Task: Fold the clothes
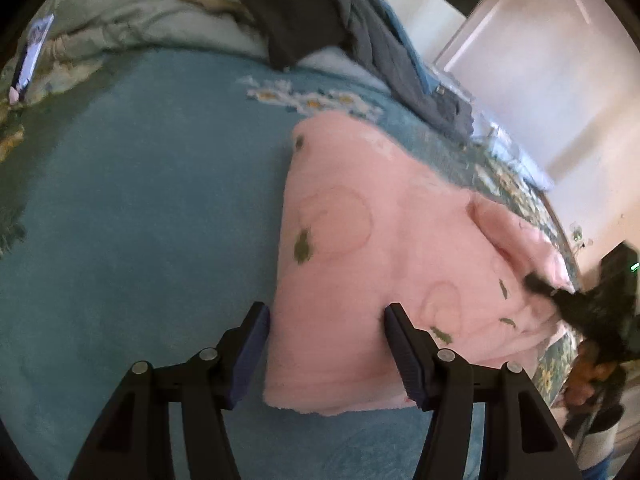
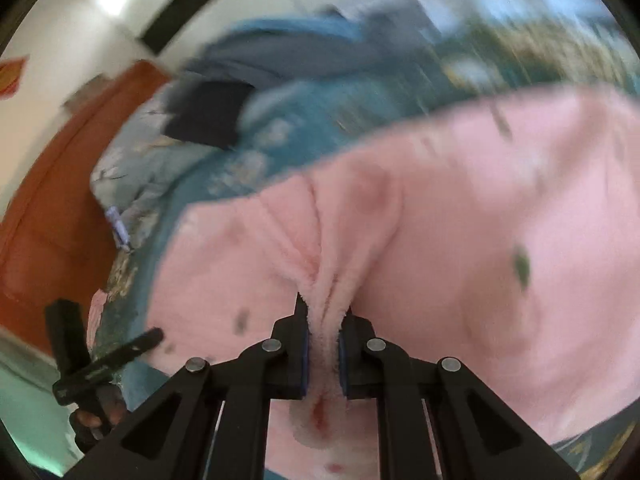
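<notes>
A pink fleece garment (image 1: 372,232) with green leaf marks lies on a teal bedspread (image 1: 132,208). My left gripper (image 1: 326,314) is open, its fingers astride the garment's near left corner, just above it. My right gripper (image 2: 323,320) is shut on a bunched fold of the pink garment (image 2: 480,240), which pulls up into creases at the jaws. The right gripper also shows at the right edge of the left wrist view (image 1: 560,296), at the garment's far side. The right wrist view is motion-blurred.
A pile of dark grey and blue clothes (image 1: 328,28) lies at the far end of the bed. A floral quilt (image 1: 100,20) is bunched at the far left. White wall and door (image 1: 540,72) stand beyond the bed's right edge. An orange surface (image 2: 52,184) is beside the bed.
</notes>
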`<state>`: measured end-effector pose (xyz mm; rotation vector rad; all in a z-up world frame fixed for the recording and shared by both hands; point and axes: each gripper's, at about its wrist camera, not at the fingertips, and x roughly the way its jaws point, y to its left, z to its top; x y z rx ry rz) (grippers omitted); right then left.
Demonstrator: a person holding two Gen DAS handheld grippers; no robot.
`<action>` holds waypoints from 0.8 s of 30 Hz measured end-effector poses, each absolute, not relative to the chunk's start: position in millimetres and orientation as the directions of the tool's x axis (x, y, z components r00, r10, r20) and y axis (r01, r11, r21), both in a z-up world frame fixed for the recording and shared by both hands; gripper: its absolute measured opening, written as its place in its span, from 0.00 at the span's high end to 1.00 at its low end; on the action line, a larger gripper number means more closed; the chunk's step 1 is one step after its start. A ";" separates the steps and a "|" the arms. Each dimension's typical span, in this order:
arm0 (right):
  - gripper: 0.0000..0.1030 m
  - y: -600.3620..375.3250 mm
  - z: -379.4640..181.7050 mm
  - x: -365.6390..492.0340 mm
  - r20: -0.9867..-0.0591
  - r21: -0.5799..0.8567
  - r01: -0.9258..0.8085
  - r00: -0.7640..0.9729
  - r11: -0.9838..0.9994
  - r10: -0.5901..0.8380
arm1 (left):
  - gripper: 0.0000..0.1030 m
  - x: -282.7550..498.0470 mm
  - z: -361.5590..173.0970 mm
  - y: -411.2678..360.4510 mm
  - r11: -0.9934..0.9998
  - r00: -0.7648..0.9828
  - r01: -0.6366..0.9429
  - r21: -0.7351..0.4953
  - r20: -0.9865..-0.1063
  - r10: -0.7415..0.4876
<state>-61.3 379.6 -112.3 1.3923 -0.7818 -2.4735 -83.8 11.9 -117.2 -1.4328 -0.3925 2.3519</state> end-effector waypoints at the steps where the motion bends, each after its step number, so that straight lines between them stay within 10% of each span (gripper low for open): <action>1: 0.87 382.9 -116.7 -59.7 -0.728 0.553 -0.096 -0.539 -0.828 -0.424 | 0.38 -84.5 -119.9 13.0 -0.898 -0.410 -0.149 -0.414 -0.801 0.437; 6: 0.52 378.3 -83.3 -51.9 -0.749 0.414 -0.073 -0.594 -0.907 -0.294 | 0.38 -77.3 -116.7 9.9 -0.900 -0.420 -0.141 -0.413 -0.798 0.433; 18: 0.51 307.3 -96.6 -96.6 -0.826 0.141 0.125 -0.533 -0.982 -0.186 | 0.38 -76.8 -115.6 4.9 -0.902 -0.423 -0.133 -0.410 -0.800 0.426; 21: 0.87 319.7 -96.6 -98.9 -0.817 0.204 0.086 -0.533 -0.975 -0.218 | 0.38 -76.9 -114.9 0.4 -0.898 -0.423 -0.126 -0.421 -0.796 0.432; 24: 0.93 355.5 -93.6 -96.9 -0.748 0.429 -0.002 -0.562 -0.903 -0.354 | 0.38 -77.6 -113.6 2.1 -0.901 -0.427 -0.130 -0.414 -0.796 0.428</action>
